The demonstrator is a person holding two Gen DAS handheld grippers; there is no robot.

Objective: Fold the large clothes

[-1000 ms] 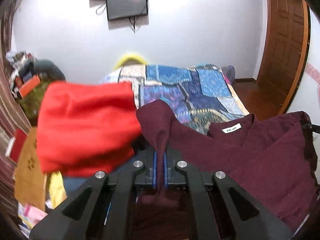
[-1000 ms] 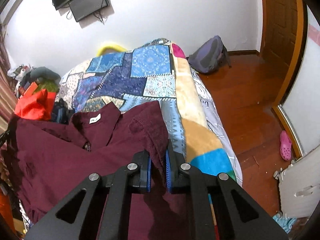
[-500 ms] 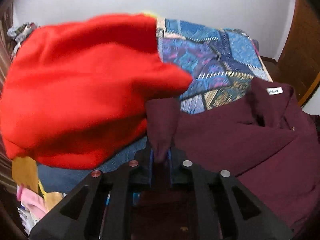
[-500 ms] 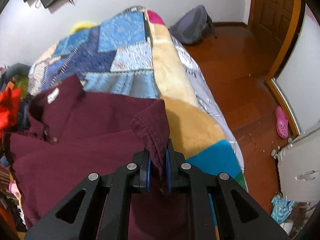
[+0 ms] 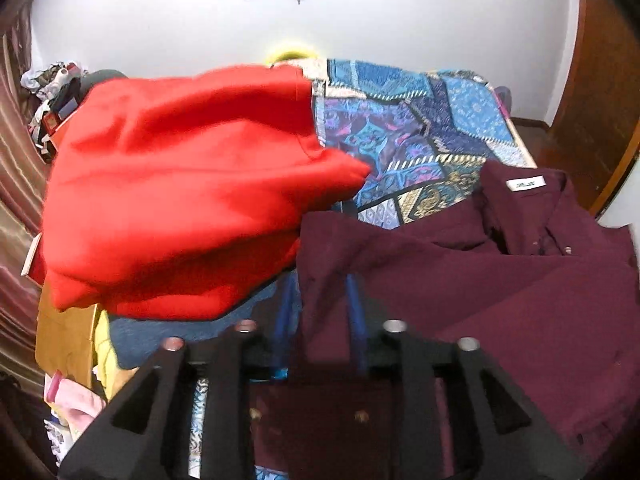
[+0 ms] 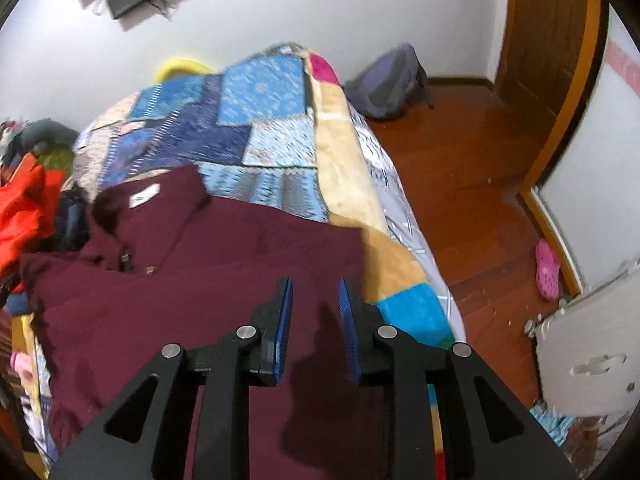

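**Letting go of the dark red shirt**

My left hand-held gripper (image 5: 318, 312) has just been opening. Its blue pads stand apart, and a flap of the dark red shirt (image 5: 500, 280) hangs loose between them, not pinched. My right hand-held gripper (image 6: 314, 320) has just been opening too. Its pads are spread, with nothing between them, and the shirt (image 6: 192, 280) lies flat below.

The shirt is spread on the bed (image 6: 260, 128), collar and white tag at the far end. I think one fold has been laid down. More folds look left to do, since the shirt is big and wide.

On the left, a red garment (image 5: 180, 184) sits right against the shirt's edge, so there is little room there. On the right, the shirt ends near the bed's edge, and past that is bare wooden floor (image 6: 472, 168). The far part of the bed is free.
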